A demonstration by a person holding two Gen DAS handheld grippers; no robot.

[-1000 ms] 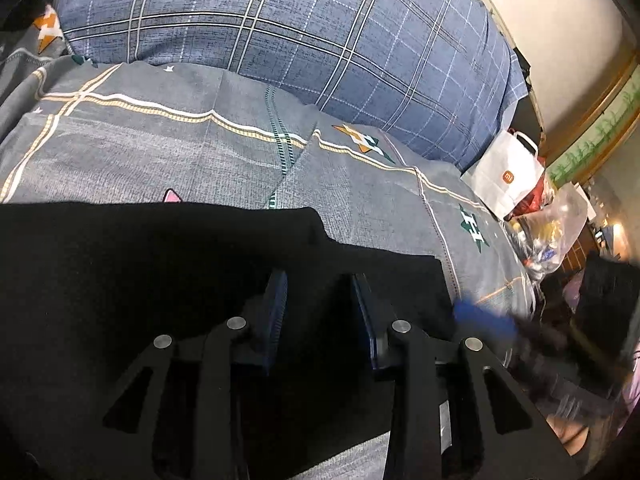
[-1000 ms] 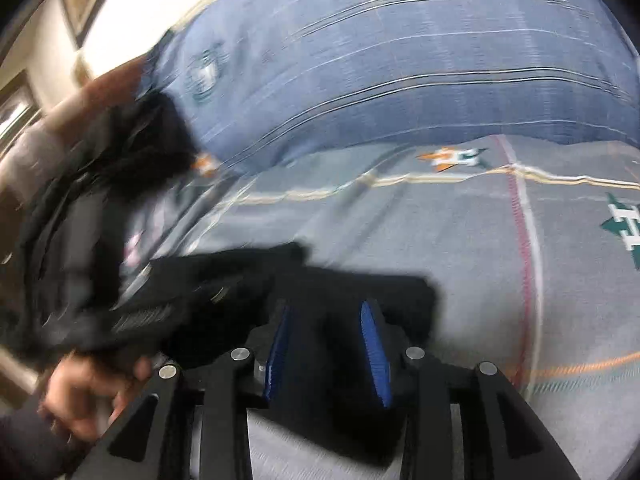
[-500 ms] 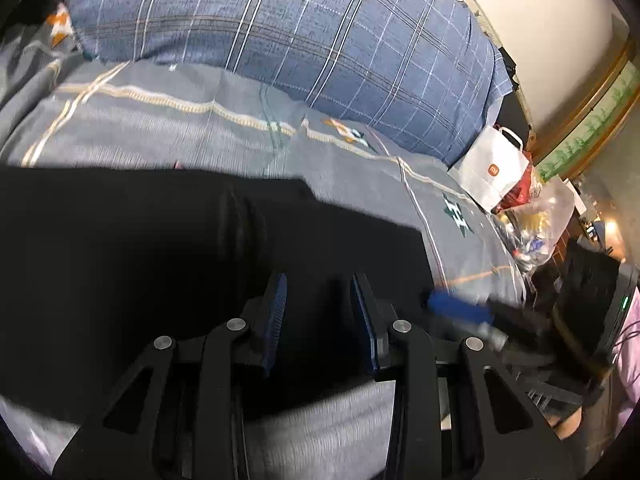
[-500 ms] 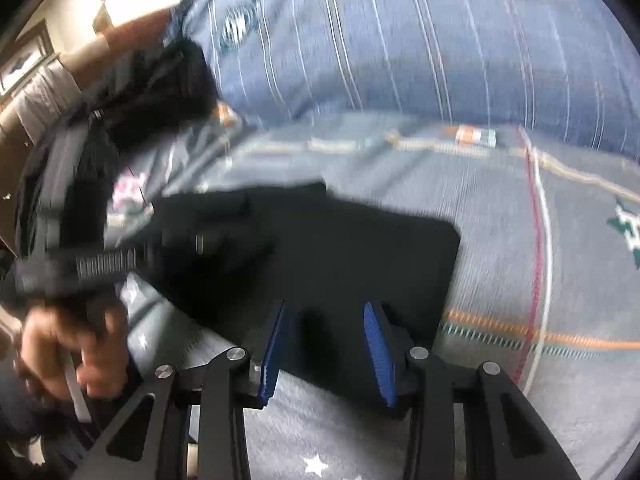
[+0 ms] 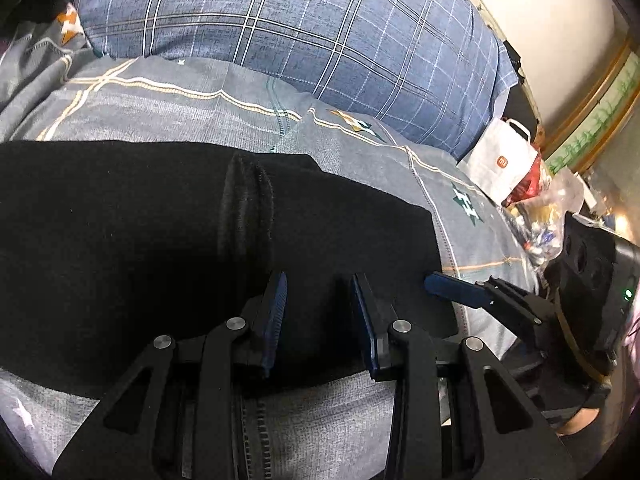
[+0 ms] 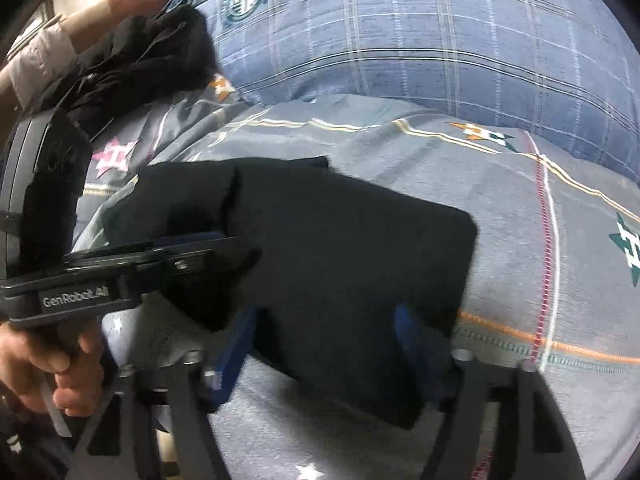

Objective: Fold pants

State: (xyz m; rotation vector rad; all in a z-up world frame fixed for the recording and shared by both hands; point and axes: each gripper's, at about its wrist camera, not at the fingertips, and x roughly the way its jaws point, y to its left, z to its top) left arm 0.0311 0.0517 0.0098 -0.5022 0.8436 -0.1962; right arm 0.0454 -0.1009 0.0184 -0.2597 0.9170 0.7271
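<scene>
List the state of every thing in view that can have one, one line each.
pants: folded into a flat black block on the bed, not yet let go
left tool: narrow gap, pads on a fold of the pants
right tool: jaws just opened wide, pants edge between them, not pinched
pillow: lying at the bed's far side
paper bag: upright beside the bed
dark clothes: crumpled in a heap
</scene>
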